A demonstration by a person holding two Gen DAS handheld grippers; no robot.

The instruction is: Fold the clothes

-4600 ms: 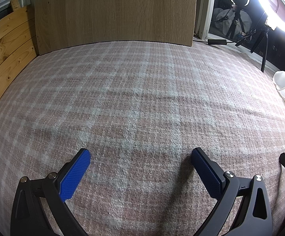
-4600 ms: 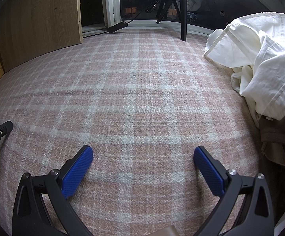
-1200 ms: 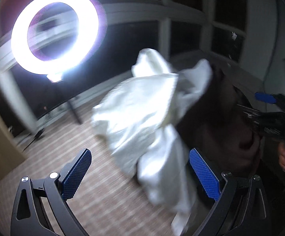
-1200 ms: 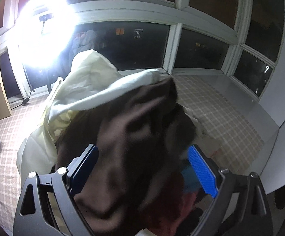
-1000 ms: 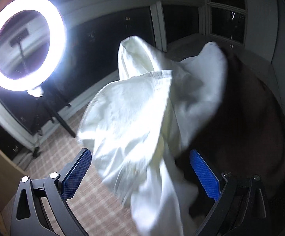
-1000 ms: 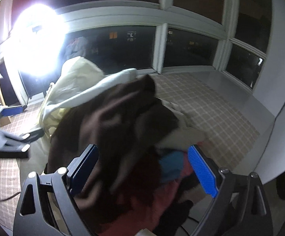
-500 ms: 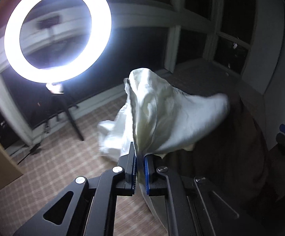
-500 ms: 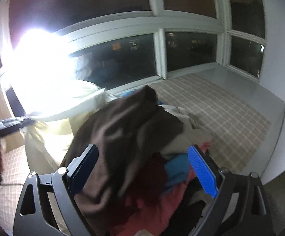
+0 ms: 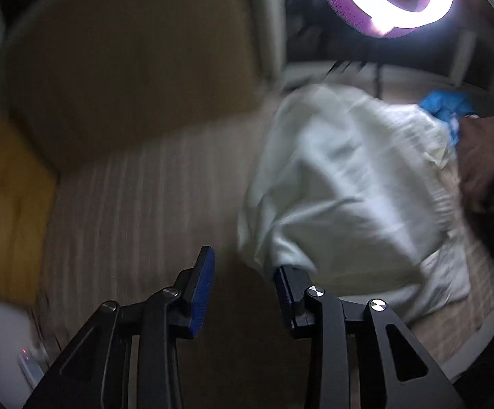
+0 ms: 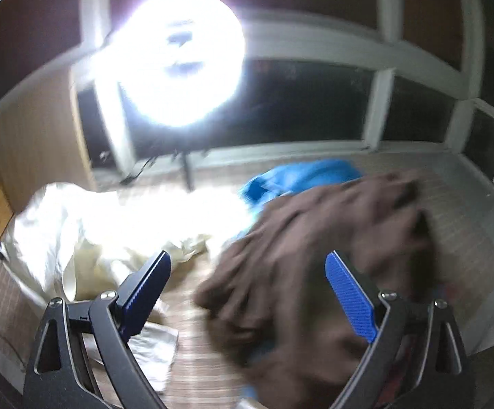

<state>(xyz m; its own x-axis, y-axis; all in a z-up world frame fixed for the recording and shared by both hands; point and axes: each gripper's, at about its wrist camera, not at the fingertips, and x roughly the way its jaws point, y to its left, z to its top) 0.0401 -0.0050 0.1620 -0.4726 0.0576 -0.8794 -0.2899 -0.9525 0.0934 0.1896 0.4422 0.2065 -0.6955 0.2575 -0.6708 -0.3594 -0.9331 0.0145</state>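
Left gripper (image 9: 243,283): jaws parted, a modest gap, nothing between the pads. White garment (image 9: 342,197) starts right at its 1 o'clock finger; an edge touches or just overlaps that finger, blur hides which. So released, not grasping.

Right gripper (image 10: 247,293): jaws spread wide, empty. Brown garment (image 10: 315,255) sits in a heap between and beyond the fingers, toward 1 o'clock.

Step, as I judge it: picking one piece out of the pile and getting it onto bare plaid bed cover (image 9: 137,204) to flatten. White garment lies crumpled at 1–2 o'clock of the left view, not spread, not folded. Next move needs a grip on a hem or corner of it, then a second grip, and a pull flat toward the open cover at 10–11 o'clock.

Materials: white is thin woven cloth, creased, billowy, will slide and drape. Brown looks heavier, soft, deep folds. Blue cloth (image 10: 301,177) behind it at 12, smooth, bunched. Cover is coarse plaid weave, pink and white.

Far: ring light (image 10: 178,58) on a stand, dark windows, wooden board (image 9: 131,75) at 11.
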